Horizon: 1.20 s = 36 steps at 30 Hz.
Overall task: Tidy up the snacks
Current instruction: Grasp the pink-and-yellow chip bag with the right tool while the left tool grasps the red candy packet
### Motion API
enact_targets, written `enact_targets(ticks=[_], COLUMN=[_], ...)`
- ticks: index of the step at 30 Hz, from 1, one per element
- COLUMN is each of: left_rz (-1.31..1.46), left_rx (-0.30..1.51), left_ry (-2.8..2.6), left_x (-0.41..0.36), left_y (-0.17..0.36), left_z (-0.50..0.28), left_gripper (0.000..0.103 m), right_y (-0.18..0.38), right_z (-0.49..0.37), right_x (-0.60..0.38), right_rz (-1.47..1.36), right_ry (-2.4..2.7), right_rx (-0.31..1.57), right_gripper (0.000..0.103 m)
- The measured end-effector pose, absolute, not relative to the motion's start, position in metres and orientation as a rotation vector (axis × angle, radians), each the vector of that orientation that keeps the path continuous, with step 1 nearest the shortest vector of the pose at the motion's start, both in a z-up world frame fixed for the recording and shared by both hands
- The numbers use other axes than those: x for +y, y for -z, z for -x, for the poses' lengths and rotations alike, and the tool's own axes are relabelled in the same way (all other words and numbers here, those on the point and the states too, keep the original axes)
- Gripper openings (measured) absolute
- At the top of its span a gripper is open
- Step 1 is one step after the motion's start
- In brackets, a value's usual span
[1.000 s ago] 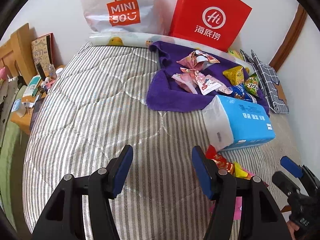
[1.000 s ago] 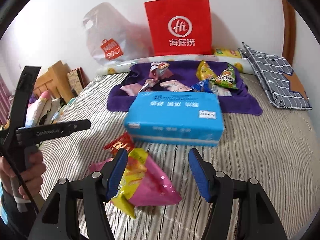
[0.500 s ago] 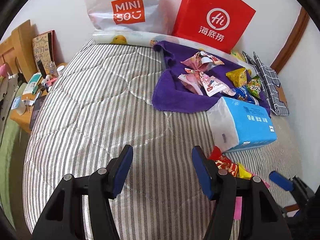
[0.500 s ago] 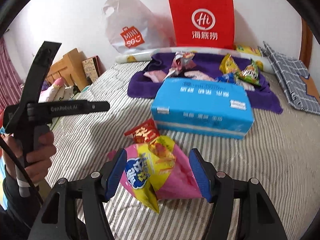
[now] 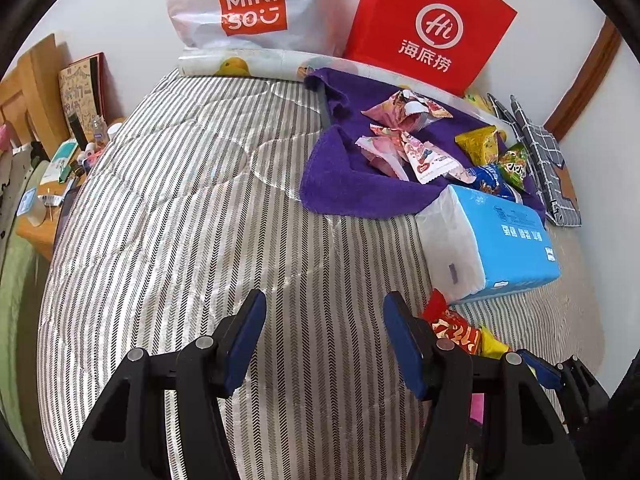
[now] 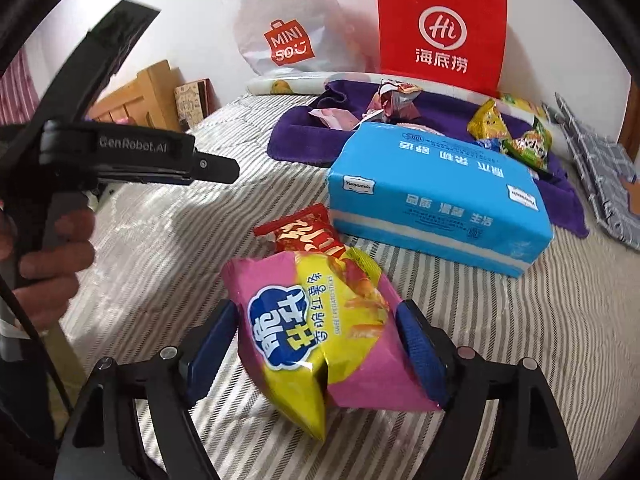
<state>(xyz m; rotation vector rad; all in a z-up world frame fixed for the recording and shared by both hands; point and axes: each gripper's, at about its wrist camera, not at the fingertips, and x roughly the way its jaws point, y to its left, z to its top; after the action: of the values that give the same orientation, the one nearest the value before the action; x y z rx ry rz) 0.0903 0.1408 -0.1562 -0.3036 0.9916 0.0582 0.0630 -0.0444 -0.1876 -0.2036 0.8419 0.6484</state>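
right tool (image 6: 316, 344) jaws just widened, standing apart around pink-yellow snack bag (image 6: 320, 328) on bed (image 6: 520, 340); red snack packet (image 6: 308, 232) just beyond. left tool (image 5: 324, 336) apart, empty, over bed.

Soft, even daylight fills both views, bright on the white wall (image 5: 120, 8) and casting only faint shadows on the striped bed (image 5: 180, 208). The quilting shows a mild sheen. Fisheye distortion curves the bed's edges, and black vignetting rings each corner. The hand (image 6: 44, 264) at the left edge is blurred.
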Motion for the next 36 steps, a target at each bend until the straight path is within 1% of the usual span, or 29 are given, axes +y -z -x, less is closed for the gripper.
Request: enact_targets(ticks=[2, 4, 5, 6, 7, 9, 12, 19, 29, 34, 36], left_rz=[0.308, 0.302, 0.296, 0.289, 0.286, 0.284, 0.275, 0.251, 0.263, 0.221, 0.193], left_rx=[0.999, 1.003, 1.002, 1.002, 1.003, 1.006, 1.006, 0.998, 1.035, 1.07, 1.058], left_ry=[-0.05, -0.045, -0.045, -0.045, -0.043, -0.04, -0.019, 0.079, 0.21, 0.212, 0.215], left_x=[0.139, 0.137, 0.135, 0.134, 0.133, 0.13, 0.124, 0.1, 0.071, 0.057, 0.052], left_y=[0.157, 0.158, 0.158, 0.158, 0.158, 0.158, 0.158, 0.158, 0.172, 0.182, 0.181], left_z=[-0.092, -0.093, -0.093, -0.094, -0.094, -0.094, -0.094, -0.092, -0.099, -0.104, -0.103], left_gripper=[0.06, 0.06, 0.06, 0.06, 0.06, 0.06, 0.06, 0.06, 0.06, 0.063, 0.067], right_y=[0.195, 0.202, 0.202, 0.202, 0.2, 0.196, 0.188, 0.171, 0.177, 0.181, 0.183], right_z=[-0.068, -0.072, -0.073, -0.073, -0.075, -0.076, -0.076, -0.079, -0.096, -0.098, -0.098], right_x=[-0.042, -0.044, -0.048, -0.052, -0.059, -0.07, -0.087, -0.133, -0.181, -0.18, -0.177], right_rz=[0.222, 0.223, 0.215, 0.199, 0.164, 0.11, 0.064, 0.068, 0.076, 0.098, 0.116], right_ry=[-0.611, -0.592, -0.576, -0.572, -0.586, -0.6, -0.583, -0.434, -0.221, -0.219, -0.215], right_rx=[0.869, 0.887, 0.872, 0.865, 0.865, 0.868, 0.838, 0.76, 0.778, 0.795, 0.791], right_gripper=[0.081, 0.077, 0.068, 0.063, 0.059, 0.057, 0.057, 0.057, 0.057, 0.057, 0.057])
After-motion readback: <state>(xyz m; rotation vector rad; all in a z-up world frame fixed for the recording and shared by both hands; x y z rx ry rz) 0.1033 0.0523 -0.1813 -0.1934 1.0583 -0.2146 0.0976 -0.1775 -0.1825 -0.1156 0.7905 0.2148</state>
